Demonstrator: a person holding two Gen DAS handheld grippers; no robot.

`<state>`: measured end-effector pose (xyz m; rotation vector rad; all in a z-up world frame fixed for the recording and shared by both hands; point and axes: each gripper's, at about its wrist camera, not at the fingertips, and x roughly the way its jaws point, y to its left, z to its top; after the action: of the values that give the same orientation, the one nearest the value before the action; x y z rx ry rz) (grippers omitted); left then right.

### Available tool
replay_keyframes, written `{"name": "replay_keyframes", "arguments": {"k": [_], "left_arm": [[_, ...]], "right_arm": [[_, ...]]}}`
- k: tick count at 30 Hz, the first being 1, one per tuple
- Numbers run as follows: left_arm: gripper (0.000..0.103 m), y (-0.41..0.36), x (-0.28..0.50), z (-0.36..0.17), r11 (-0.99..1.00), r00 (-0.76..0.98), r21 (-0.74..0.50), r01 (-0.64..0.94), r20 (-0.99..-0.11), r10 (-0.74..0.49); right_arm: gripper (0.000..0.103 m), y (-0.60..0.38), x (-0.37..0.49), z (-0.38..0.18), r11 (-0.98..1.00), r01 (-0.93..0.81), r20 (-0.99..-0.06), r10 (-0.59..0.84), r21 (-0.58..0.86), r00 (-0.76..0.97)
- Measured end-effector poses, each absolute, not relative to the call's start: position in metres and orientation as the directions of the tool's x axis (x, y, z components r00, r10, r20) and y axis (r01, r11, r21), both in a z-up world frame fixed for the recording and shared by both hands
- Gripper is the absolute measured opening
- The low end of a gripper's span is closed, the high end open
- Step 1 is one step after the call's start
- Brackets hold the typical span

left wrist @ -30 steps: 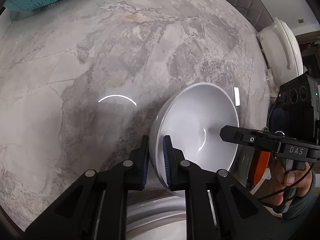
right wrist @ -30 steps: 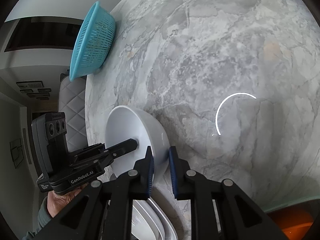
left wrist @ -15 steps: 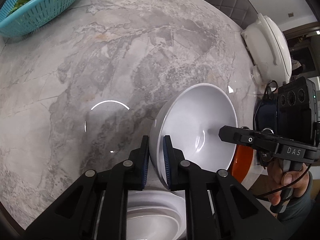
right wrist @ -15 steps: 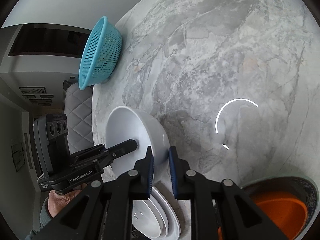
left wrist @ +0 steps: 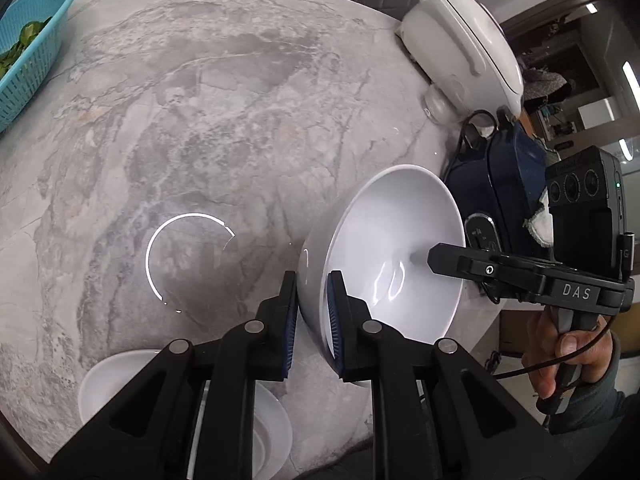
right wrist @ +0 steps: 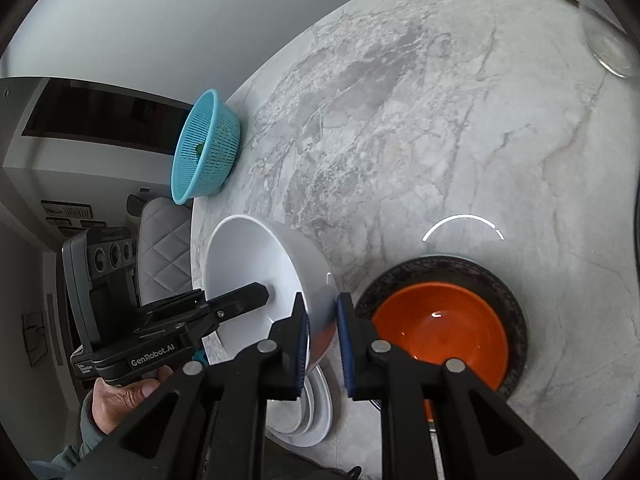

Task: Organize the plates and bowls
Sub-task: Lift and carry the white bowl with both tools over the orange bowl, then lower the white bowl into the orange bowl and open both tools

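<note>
I hold a white bowl [left wrist: 392, 240] tipped on its side above the marble table [left wrist: 224, 128], between both grippers. My left gripper [left wrist: 312, 312] is shut on its near rim, one pad inside and one outside. Across the bowl my right gripper [left wrist: 436, 258] grips the opposite rim, with a finger reaching inside. In the right wrist view the right gripper [right wrist: 322, 320] is shut on the white bowl [right wrist: 256, 264], and the left gripper [right wrist: 260, 294] comes in from the left. A stack of white plates [left wrist: 120, 384] lies below, also visible in the right wrist view [right wrist: 316, 412].
An orange bowl [right wrist: 440, 328] rests on a dark plate [right wrist: 512, 304] beside the stack. A teal colander [left wrist: 24, 60] with greens stands at the far left edge. A white cooker [left wrist: 460, 48] and a dark blue appliance [left wrist: 504, 184] stand at the right. A grey chair [right wrist: 160, 248] is beyond the table.
Both grippers have risen with the bowl still gripped between them. The table has dropped away, and the white plate stack and the orange bowl have come into view below.
</note>
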<state>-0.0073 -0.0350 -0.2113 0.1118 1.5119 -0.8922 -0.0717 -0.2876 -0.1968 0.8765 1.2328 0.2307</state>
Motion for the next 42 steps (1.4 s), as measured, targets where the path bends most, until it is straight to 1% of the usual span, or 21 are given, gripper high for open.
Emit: {"name": "replay_keyframes", "arguments": {"k": [7, 14, 19, 31, 35, 37, 38, 39, 40, 41, 42], "left_arm": [[0.013, -0.071, -0.055, -0.230, 0.663, -0.226, -0.433, 0.610, -0.898, -0.379], [0.013, -0.090, -0.074, -0.250, 0.661, -0.228, -0.396, 0.637, -0.916, -0.328], [0.013, -0.096, -0.076, -0.262, 0.673, -0.207, -0.354, 0.649, -0.934, -0.291], [0.014, -0.099, -0.070, -0.272, 0.698, -0.175, -0.321, 0.640, -0.945, -0.275], [0.016, -0.101, -0.069, -0.273, 0.701, -0.175, -0.325, 0.635, -0.944, -0.279], [0.020, -0.101, -0.070, -0.272, 0.700, -0.179, -0.334, 0.631, -0.941, -0.288], [0.026, -0.100, -0.071, -0.270, 0.697, -0.180, -0.339, 0.632, -0.939, -0.294], [0.034, -0.101, -0.073, -0.269, 0.693, -0.180, -0.343, 0.634, -0.937, -0.299], [0.039, -0.101, -0.074, -0.267, 0.687, -0.183, -0.352, 0.636, -0.934, -0.308], [0.050, -0.102, -0.076, -0.265, 0.680, -0.188, -0.362, 0.637, -0.929, -0.319], [0.058, -0.104, -0.079, -0.263, 0.675, -0.189, -0.368, 0.640, -0.926, -0.326]], "right_arm": [[0.016, -0.310, -0.114, -0.201, 0.687, 0.350, -0.769, 0.535, 0.638, 0.351], [0.015, -0.329, -0.139, -0.222, 0.681, 0.395, -0.787, 0.524, 0.617, 0.326], [0.012, -0.332, -0.141, -0.234, 0.692, 0.403, -0.801, 0.519, 0.599, 0.300], [0.010, -0.333, -0.136, -0.250, 0.721, 0.399, -0.823, 0.515, 0.567, 0.239], [0.009, -0.331, -0.132, -0.249, 0.738, 0.392, -0.835, 0.500, 0.549, 0.230], [0.009, -0.329, -0.129, -0.247, 0.757, 0.382, -0.848, 0.482, 0.530, 0.222], [0.009, -0.328, -0.128, -0.246, 0.767, 0.377, -0.855, 0.471, 0.519, 0.218], [0.009, -0.326, -0.127, -0.245, 0.775, 0.372, -0.860, 0.464, 0.511, 0.215], [0.008, -0.325, -0.127, -0.245, 0.777, 0.371, -0.861, 0.462, 0.509, 0.213], [0.009, -0.324, -0.127, -0.245, 0.775, 0.371, -0.859, 0.465, 0.511, 0.212], [0.008, -0.323, -0.127, -0.245, 0.776, 0.369, -0.859, 0.467, 0.512, 0.210]]}}
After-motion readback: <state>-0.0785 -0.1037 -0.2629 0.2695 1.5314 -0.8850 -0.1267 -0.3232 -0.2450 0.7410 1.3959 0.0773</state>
